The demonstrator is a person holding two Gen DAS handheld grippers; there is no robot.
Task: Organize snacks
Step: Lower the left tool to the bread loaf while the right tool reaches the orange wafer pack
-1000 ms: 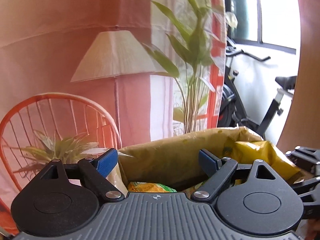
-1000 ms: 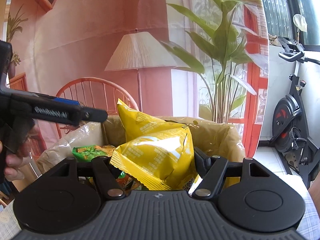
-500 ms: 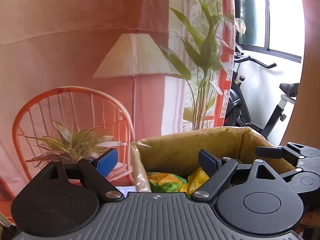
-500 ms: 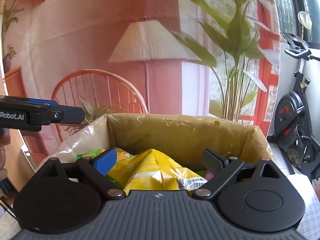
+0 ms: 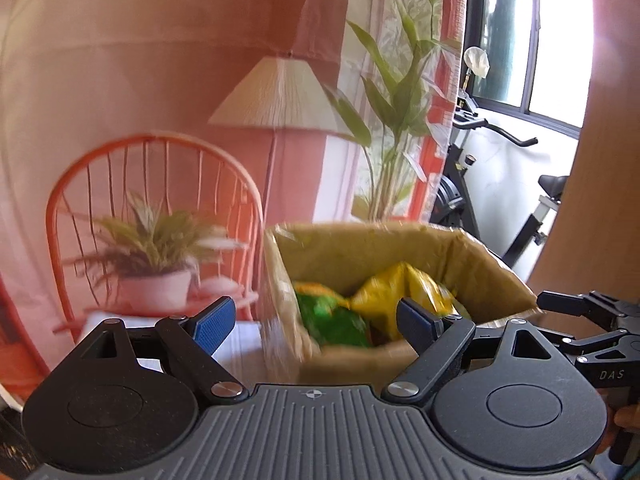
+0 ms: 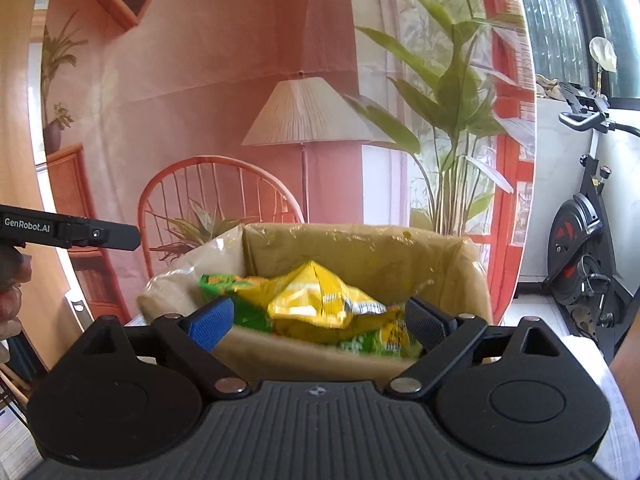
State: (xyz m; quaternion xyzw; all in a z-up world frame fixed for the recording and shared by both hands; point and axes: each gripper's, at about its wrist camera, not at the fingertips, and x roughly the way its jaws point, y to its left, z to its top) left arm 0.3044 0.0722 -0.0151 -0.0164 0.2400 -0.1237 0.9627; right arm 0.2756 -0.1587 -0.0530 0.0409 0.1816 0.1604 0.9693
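- The cardboard box (image 6: 360, 248) is brown, square-cornered and open-topped, its walls wrapped in glossy, wrinkled clear tape; one box, at about 12 o'clock from the right gripper (image 6: 318, 320).
- Inside lie crinkled foil snack bags: a shiny yellow bag (image 6: 316, 300) on top, with green bags (image 6: 224, 282) at its 9 o'clock and beneath it. The exact number of green ones I cannot tell, as they overlap.
- The right gripper stands released, its jaws spread wide with nothing between them; the yellow bag rests in the box beyond the tips. The jaws have just been opening.
- The left gripper (image 5: 316, 320) is also released and empty, with two ribbed blue pads; the box (image 5: 400, 252) sits at its 1 o'clock, blurred.
- Both grippers are matte black plastic with round hinge discs and a grooved grey body.
- The backdrop is a creased printed cloth showing one pleated lamp (image 6: 304, 114) and one orange wire chair (image 6: 216, 200).
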